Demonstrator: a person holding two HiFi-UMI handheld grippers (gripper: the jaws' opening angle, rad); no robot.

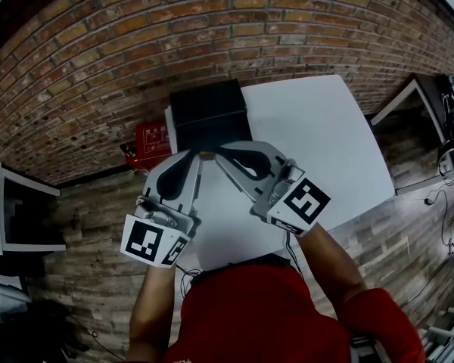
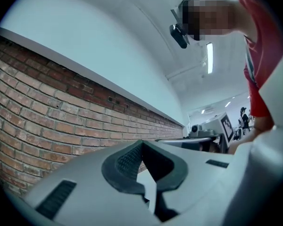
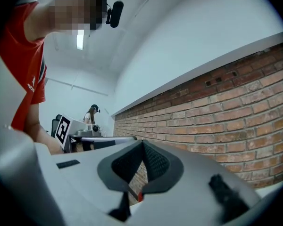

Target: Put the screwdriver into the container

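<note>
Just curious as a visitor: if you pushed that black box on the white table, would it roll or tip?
Probably neither: the black box looks broad and flat-sided, so it should slide. Its straight edges suggest stiffness. It sits at a corner of the table, so a push might send it off.

Left gripper (image 1: 197, 159) and right gripper (image 1: 219, 158), both mine: light grey shells, black ribbed pads (image 2: 127, 161). Marker cube (image 1: 153, 240) on each: black squares on white. Container (image 1: 209, 112): plain black. Table (image 1: 318, 142): white. Wall (image 1: 98, 66): red-brown brick, pale mortar lines. Floor (image 1: 91, 225): grey-brown wood grain. My shirt (image 1: 257, 316): red.
</note>
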